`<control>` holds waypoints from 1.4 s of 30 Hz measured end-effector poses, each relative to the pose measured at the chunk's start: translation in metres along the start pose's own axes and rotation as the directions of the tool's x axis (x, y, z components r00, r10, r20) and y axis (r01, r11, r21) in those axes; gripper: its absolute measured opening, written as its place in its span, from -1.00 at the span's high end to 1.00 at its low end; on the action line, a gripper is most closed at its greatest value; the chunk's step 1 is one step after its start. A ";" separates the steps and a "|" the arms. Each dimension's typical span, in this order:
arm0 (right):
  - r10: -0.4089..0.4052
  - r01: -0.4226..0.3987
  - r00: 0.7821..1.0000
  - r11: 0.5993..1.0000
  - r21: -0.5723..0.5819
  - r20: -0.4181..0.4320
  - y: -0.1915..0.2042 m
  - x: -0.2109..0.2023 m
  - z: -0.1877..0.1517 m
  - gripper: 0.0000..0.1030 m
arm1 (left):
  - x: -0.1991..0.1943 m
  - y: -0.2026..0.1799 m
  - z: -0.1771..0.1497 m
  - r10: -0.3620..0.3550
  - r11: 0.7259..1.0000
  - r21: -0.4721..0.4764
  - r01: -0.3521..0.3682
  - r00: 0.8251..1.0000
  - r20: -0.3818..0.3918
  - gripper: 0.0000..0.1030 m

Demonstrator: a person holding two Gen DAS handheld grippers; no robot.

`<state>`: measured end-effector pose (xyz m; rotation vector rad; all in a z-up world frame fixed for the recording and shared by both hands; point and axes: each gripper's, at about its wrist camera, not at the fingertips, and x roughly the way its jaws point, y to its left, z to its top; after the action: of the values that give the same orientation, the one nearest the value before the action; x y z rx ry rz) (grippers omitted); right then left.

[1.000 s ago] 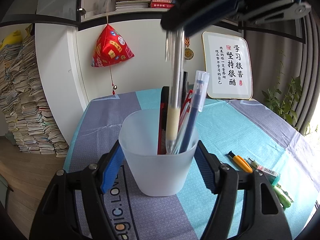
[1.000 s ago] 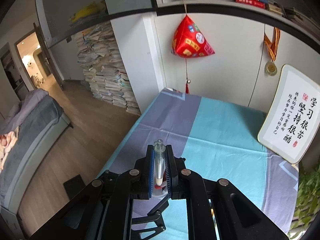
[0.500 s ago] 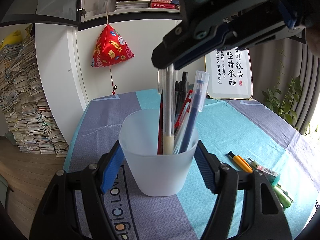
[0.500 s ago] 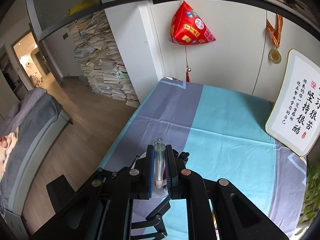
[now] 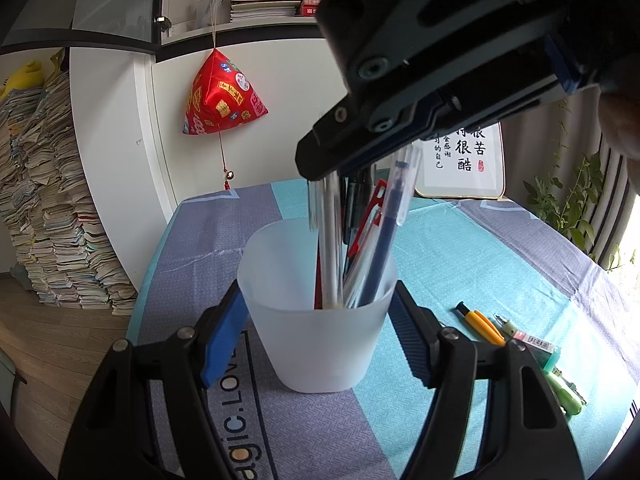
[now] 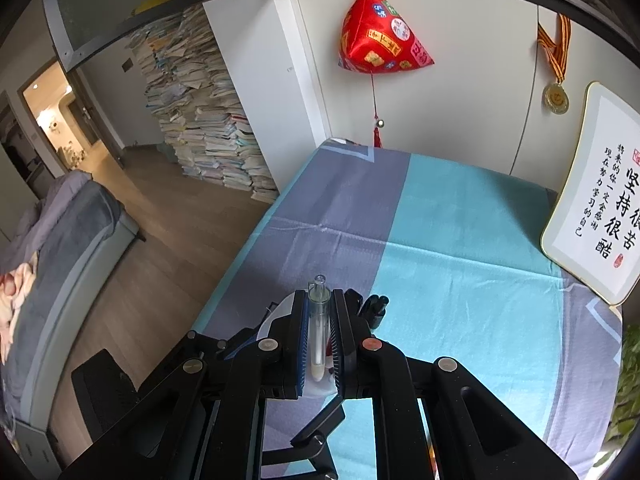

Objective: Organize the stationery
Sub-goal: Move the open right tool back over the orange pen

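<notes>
The surface (image 5: pixel 460 248) is covered by a cloth of teal and grey-purple blocks with printed lettering near its front edge. On it stands a frosted white plastic cup (image 5: pixel 320 340), upright, on the seam between a grey and a teal block. To its right lie a yellow utility knife (image 5: pixel 482 322), a pale green eraser in a labelled sleeve (image 5: pixel 538 350) and a light green highlighter (image 5: pixel 564 394), close together. A white framed calligraphy board (image 6: pixel 596 220) leans at the far right corner.

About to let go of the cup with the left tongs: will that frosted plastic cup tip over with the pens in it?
Probably a little tippy: the frosted white plastic cup narrows toward its base, and the pens stand tall and lean to one side. It looks thin and light, so a nudge may slide it on the cloth. The left tongs steady it now.
</notes>
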<state>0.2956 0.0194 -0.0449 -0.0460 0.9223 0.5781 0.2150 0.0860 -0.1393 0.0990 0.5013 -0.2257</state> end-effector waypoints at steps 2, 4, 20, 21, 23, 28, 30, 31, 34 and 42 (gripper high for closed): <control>-0.002 0.002 1.000 1.000 0.000 0.000 -0.001 0.000 0.000 0.79 | 0.000 0.001 0.000 0.000 1.000 -0.001 0.000 1.000 -0.001 -0.34; -0.003 0.003 1.000 1.000 -0.004 -0.001 0.000 -0.001 0.000 0.79 | 0.000 0.000 0.000 0.000 1.000 -0.001 0.000 1.000 -0.001 -0.34; -0.020 0.020 0.998 1.000 -0.001 0.053 -0.009 -0.046 -0.009 0.79 | 0.000 0.001 0.000 0.000 1.000 -0.001 0.000 1.000 -0.001 -0.34; -0.033 0.033 0.998 0.999 -0.002 0.052 -0.013 -0.050 -0.013 0.79 | 0.000 0.000 0.000 0.000 1.000 -0.001 0.000 1.000 -0.001 -0.34; -0.052 0.052 0.998 0.999 0.003 0.044 -0.019 -0.052 -0.019 0.79 | 0.000 0.000 0.000 -0.001 1.000 -0.001 0.001 1.000 -0.001 -0.34; -0.084 0.084 0.996 0.995 0.058 -0.012 -0.049 -0.047 -0.045 0.79 | 0.000 0.000 0.000 -0.001 1.000 -0.002 0.001 1.000 -0.001 -0.34; -0.089 0.092 0.995 0.993 0.076 -0.039 -0.061 -0.043 -0.057 0.79 | 0.000 0.000 0.000 0.000 1.000 -0.001 0.000 1.000 -0.001 -0.34; -0.090 0.094 0.995 0.992 0.086 -0.054 -0.066 -0.041 -0.062 0.79 | 0.000 0.001 0.000 0.000 1.000 -0.002 0.000 1.000 -0.002 -0.34; -0.082 0.092 0.992 0.990 0.109 -0.093 -0.076 -0.031 -0.076 0.79 | 0.000 0.001 0.000 -0.001 1.000 -0.002 0.001 1.000 -0.002 -0.34; -0.067 0.088 0.982 0.989 0.118 -0.174 -0.084 -0.006 -0.095 0.79 | -0.001 0.000 0.000 -0.002 1.000 -0.002 0.002 1.000 -0.002 -0.35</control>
<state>0.2638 -0.0804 -0.1157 -0.0180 1.1165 0.4473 0.2145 0.0860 -0.1391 0.0964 0.5038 -0.2267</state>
